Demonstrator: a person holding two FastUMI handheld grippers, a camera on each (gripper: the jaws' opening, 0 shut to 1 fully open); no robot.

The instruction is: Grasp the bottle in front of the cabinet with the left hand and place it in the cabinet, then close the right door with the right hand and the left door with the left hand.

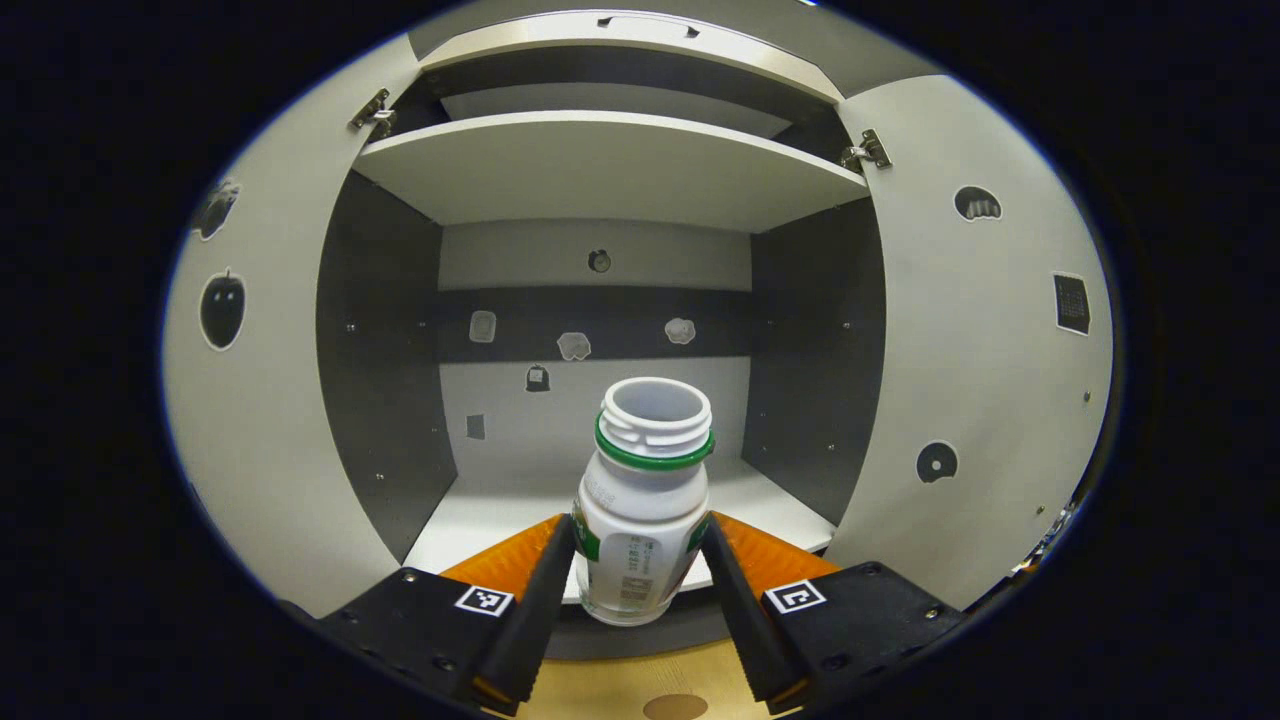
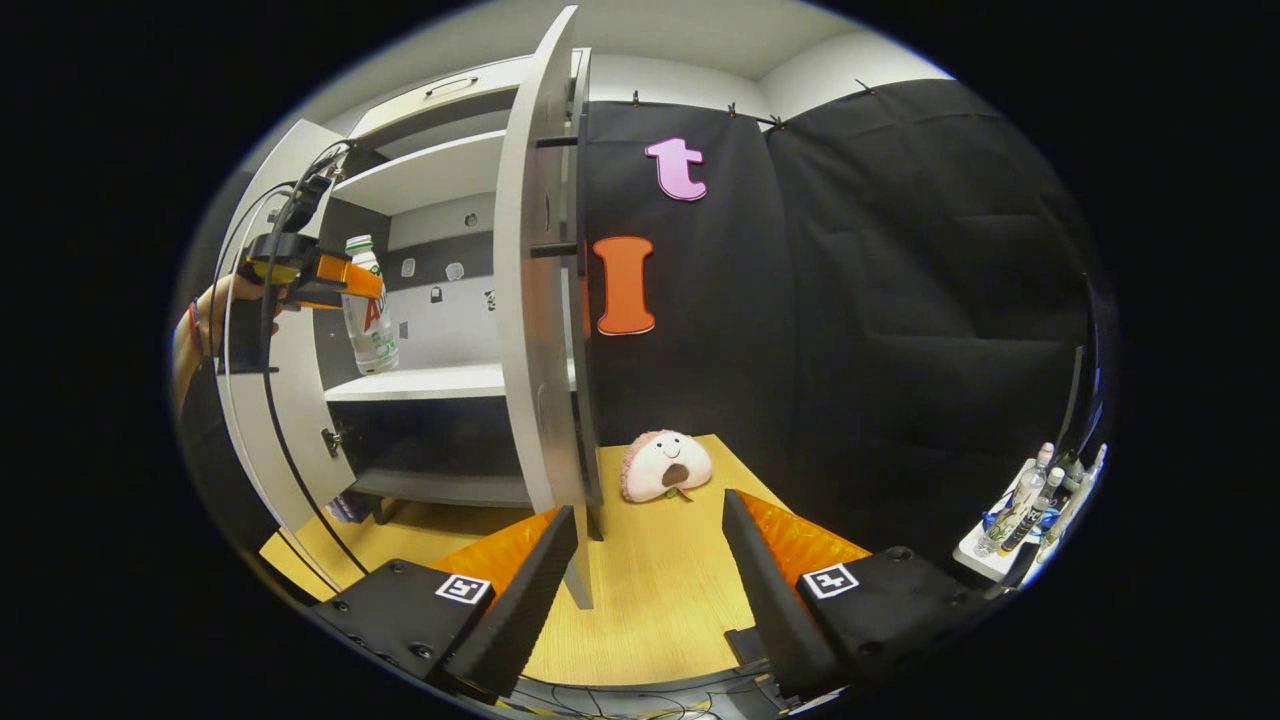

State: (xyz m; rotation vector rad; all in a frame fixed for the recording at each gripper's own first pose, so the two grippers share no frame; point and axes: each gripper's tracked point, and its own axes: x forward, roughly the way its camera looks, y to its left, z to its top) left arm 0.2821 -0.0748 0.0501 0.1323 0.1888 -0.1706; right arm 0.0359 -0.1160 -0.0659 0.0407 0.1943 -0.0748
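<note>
Open cabinet (image 1: pixel 600 170) fills centre frame as my left gripper (image 1: pixel 637 560) clamps the bottle (image 1: pixel 645 500) lower centre, right gripper (image 2: pixel 650 560) agape.

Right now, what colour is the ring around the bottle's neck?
Green, on a white bottle; clearest in the left gripper view.

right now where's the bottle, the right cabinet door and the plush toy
bottle (image 1: pixel 640 520), left gripper view, on its white body
right cabinet door (image 2: pixel 530 330), right gripper view, on its inner face
plush toy (image 2: pixel 665 466), right gripper view, on its face
</note>
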